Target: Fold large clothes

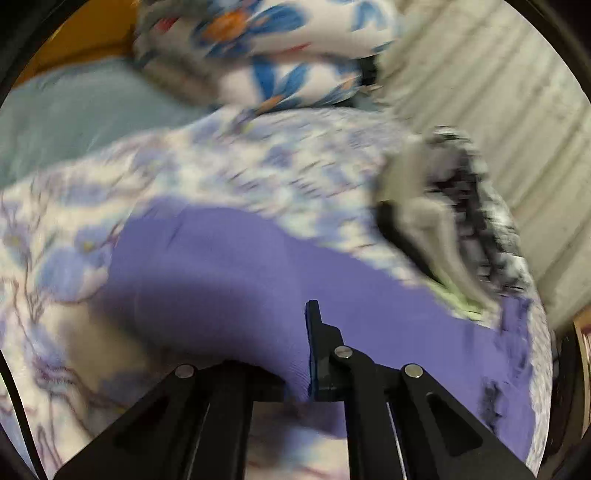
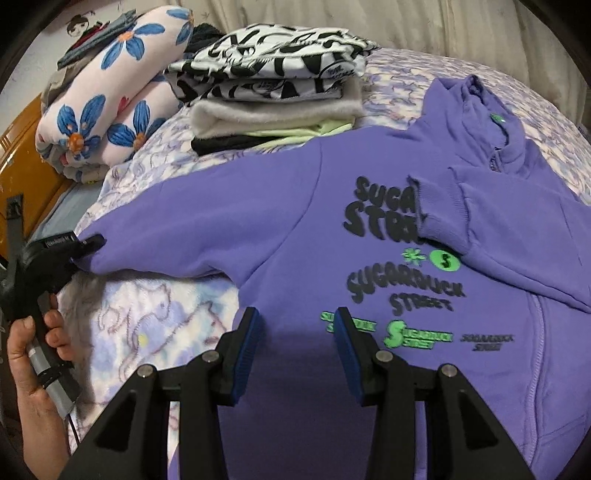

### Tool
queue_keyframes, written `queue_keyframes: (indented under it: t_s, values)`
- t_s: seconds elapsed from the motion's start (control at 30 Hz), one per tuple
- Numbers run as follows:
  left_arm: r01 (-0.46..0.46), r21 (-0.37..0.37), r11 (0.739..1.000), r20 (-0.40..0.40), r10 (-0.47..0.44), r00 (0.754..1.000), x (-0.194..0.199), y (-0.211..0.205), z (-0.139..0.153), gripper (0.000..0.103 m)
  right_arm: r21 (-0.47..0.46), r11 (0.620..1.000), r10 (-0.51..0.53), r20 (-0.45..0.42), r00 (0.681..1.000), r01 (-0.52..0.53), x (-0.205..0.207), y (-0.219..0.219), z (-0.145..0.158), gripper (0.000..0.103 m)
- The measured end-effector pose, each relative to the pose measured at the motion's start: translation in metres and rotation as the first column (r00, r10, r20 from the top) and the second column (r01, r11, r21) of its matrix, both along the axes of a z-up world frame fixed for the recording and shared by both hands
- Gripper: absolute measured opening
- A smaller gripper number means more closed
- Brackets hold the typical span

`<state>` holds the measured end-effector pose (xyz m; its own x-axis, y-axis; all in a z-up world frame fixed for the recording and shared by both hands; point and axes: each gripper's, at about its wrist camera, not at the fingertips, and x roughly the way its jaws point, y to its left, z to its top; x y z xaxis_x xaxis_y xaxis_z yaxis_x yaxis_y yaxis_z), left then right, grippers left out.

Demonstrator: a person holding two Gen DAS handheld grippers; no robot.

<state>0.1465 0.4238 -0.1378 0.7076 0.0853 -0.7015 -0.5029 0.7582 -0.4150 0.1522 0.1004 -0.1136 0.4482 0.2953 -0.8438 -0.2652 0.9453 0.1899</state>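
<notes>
A purple zip hoodie (image 2: pixel 369 229) with black and green lettering lies flat on the bed. One sleeve (image 2: pixel 480 210) is folded across its chest. The other sleeve (image 2: pixel 177 236) stretches out to the left. My left gripper (image 2: pixel 86 245) is shut on that sleeve's cuff. In the blurred left wrist view the purple sleeve (image 1: pixel 229 280) runs between the fingers of my left gripper (image 1: pixel 295 369). My right gripper (image 2: pixel 295 350) is open and empty, just above the hoodie's lower hem.
A stack of folded clothes (image 2: pixel 273 92) with a black-and-white top sits behind the hoodie. A rolled flowered blanket (image 2: pixel 110 103) lies at the back left. The bed has a lilac floral cover (image 2: pixel 155 325). An orange bed frame (image 2: pixel 22 155) is at the left; a curtain (image 2: pixel 424 26) hangs behind.
</notes>
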Motion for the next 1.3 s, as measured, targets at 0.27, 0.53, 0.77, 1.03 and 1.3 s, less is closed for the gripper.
queue_keyframes:
  t_s: [0.27, 0.53, 0.77, 1.03, 1.3]
  values:
    - [0.32, 0.123, 0.939, 0.157, -0.337, 0.928, 0.016, -0.148, 0.099, 0.005, 0.076, 0.991, -0.11, 0.05, 0.993, 0.106, -0.012, -0.071, 0.028, 0.042]
    - [0.598, 0.097, 0.796, 0.011, -0.601, 0.799, 0.044, -0.311, 0.059, 0.005, 0.091, 0.957, -0.279, 0.044, 0.959, 0.274, -0.025, -0.168, 0.029, 0.042]
    - [0.652, -0.001, 0.759, -0.129, -0.646, 0.752, 0.039, -0.351, 0.004, 0.062, 0.088, 0.944, -0.321, 0.013, 0.947, 0.319, -0.032, -0.213, 0.017, 0.042]
    - [0.612, -0.072, 0.787, -0.095, -0.617, 0.782, 0.013, -0.319, 0.026, 0.075, 0.161, 0.954, -0.261, 0.022, 0.965, 0.255, -0.036, -0.197, 0.028, 0.051]
    - [0.614, -0.075, 0.786, -0.035, -0.617, 0.786, -0.029, -0.289, 0.051, 0.082, 0.151, 0.976, -0.169, 0.072, 0.983, 0.156, -0.049, -0.157, 0.052, 0.058]
